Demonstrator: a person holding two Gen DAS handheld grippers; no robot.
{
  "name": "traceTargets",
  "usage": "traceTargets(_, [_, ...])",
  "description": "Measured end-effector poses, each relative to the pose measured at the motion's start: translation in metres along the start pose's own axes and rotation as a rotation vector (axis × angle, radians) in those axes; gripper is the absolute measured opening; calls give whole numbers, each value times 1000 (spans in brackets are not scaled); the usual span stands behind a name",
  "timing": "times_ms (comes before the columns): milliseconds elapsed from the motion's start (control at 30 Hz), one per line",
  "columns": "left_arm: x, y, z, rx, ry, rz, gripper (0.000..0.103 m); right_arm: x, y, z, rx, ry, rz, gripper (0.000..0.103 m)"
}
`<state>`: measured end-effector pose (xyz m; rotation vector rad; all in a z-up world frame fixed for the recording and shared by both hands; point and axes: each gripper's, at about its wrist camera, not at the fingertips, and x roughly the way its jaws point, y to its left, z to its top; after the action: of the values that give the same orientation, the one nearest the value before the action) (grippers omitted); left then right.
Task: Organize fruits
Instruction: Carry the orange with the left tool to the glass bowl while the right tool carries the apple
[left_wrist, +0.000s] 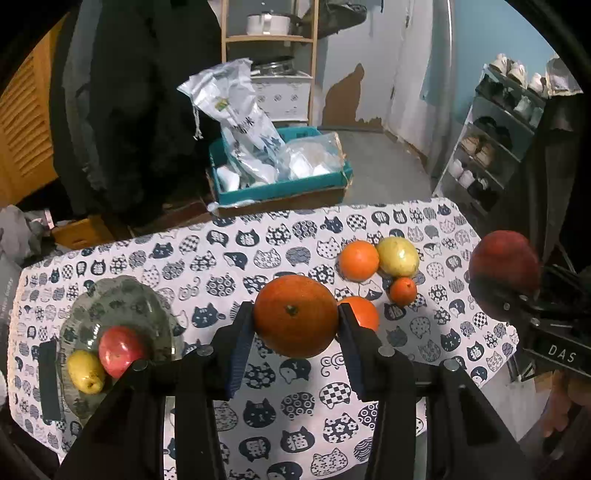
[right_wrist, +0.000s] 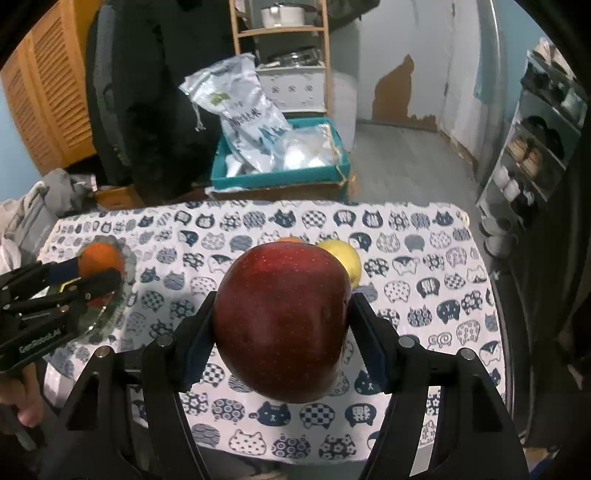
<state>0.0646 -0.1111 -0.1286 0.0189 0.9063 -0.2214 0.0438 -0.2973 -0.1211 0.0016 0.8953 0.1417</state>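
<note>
My left gripper (left_wrist: 295, 317) is shut on a large orange (left_wrist: 295, 314) and holds it above the cat-print tablecloth (left_wrist: 258, 258). A glass plate (left_wrist: 122, 295) at the left holds a red apple (left_wrist: 120, 349) and a yellow fruit (left_wrist: 86, 371). Two oranges (left_wrist: 359, 259), a small tangerine (left_wrist: 403, 290) and a yellow-green fruit (left_wrist: 398, 256) lie at the table's right. My right gripper (right_wrist: 282, 317) is shut on a dark red apple (right_wrist: 282, 325), also seen in the left wrist view (left_wrist: 504, 262), above the table. The left gripper with its orange (right_wrist: 99, 260) shows over the plate (right_wrist: 127, 254).
Beyond the table's far edge stands a teal box (left_wrist: 280, 184) with plastic bags. A dark coat (left_wrist: 129, 110) hangs at the back left, a wooden shelf (left_wrist: 269, 37) behind, and a shoe rack (left_wrist: 491, 147) at the right.
</note>
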Motion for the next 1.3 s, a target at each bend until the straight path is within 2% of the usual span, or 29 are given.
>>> traceTargets(300, [-24, 22, 4, -24, -56, 24, 46, -14, 31, 17, -50, -43, 44, 69])
traceTargets(733, [-49, 65, 2, -85, -110, 70, 46, -9, 88, 38, -125, -51, 104, 69])
traceTargets(1300, [-60, 150, -15, -215, -108, 134, 46, 21, 171, 63, -206, -16, 191, 69])
